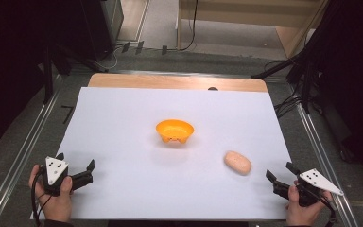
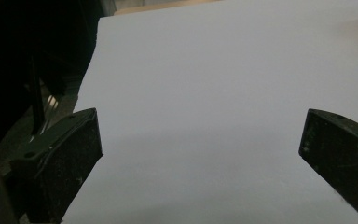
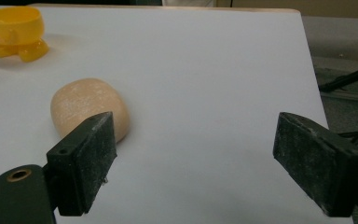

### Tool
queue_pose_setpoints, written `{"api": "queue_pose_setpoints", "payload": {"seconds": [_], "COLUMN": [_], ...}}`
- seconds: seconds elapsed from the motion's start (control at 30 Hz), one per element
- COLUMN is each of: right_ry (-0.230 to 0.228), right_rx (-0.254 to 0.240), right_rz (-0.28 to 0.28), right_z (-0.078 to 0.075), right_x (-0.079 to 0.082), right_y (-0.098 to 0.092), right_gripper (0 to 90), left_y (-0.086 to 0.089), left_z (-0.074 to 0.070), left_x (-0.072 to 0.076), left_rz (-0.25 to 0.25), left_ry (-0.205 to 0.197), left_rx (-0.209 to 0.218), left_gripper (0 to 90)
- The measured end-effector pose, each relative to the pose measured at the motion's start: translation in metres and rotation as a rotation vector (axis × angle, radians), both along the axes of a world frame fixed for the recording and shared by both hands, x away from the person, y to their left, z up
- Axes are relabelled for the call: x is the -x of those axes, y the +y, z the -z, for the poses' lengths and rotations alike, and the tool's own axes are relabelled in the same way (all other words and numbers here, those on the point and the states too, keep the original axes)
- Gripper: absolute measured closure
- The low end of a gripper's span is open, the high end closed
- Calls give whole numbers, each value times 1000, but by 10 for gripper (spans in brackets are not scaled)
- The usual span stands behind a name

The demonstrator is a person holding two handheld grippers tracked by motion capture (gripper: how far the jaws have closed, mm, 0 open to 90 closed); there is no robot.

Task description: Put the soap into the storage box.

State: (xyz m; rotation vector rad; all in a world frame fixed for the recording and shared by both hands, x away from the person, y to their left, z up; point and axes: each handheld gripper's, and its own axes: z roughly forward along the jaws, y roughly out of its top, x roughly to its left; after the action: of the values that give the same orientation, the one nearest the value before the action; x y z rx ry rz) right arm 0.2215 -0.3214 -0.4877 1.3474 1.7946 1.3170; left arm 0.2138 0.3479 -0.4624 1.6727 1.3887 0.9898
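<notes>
Right gripper (image 1: 279, 178) sits at the near right corner of the table (image 1: 123, 123), jaws apart and empty, aimed up-left at the bun (image 1: 237, 162) just ahead of it. That looks like a line-up for a pick. The bun lies flat on the white sheet, near right, well apart from the bowl (image 1: 174, 130) at the middle. Its long axis runs from far left to near right, so the near end points roughly toward the right gripper. Left gripper (image 1: 78, 170) rests at the near left, jaws wide with nothing between them, probably just waiting its turn.
</notes>
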Motion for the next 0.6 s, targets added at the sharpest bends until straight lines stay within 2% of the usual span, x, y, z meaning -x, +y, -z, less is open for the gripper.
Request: {"api": "queue_pose_setpoints", "payload": {"seconds": [0.03, 0.13, 0.2, 0.3, 0.4, 0.47, 0.5, 0.57, 0.6], "right_ry": [0, 39, 53, 58, 60, 69, 92, 94, 112], "right_rx": [0, 48, 86, 68, 36, 39, 53, 59, 73], "right_rz": [0, -25, -17, -36, -59, -64, -69, -73, -66], "right_z": [0, -1, -2, -2, -3, -2, -3, -3, -4], "right_x": [0, -4, -6, -6, -6, -6, -7, -7, -8], "right_y": [0, 5, 9, 7, 5, 5, 5, 5, 4], "right_gripper": [139, 140, 185, 233, 211, 209, 239, 251, 259], "left_y": [0, 0, 0, 0, -1, -1, -2, -2, -1], "left_z": [0, 0, 0, 0, 0, 0, 0, 0, 0], "left_x": [0, 0, 0, -1, -3, -3, -3, -2, -2], "left_rz": [0, -1, 0, 0, -2, -1, -2, 1, 3], "left_ry": [0, -2, -3, 10, 25, 26, 23, 21, 22], "left_rx": [0, 1, 0, -2, -13, -19, -22, -22, -16], "left_gripper": [0, 0, 0, 0, 0, 0, 0, 0, 0]}}
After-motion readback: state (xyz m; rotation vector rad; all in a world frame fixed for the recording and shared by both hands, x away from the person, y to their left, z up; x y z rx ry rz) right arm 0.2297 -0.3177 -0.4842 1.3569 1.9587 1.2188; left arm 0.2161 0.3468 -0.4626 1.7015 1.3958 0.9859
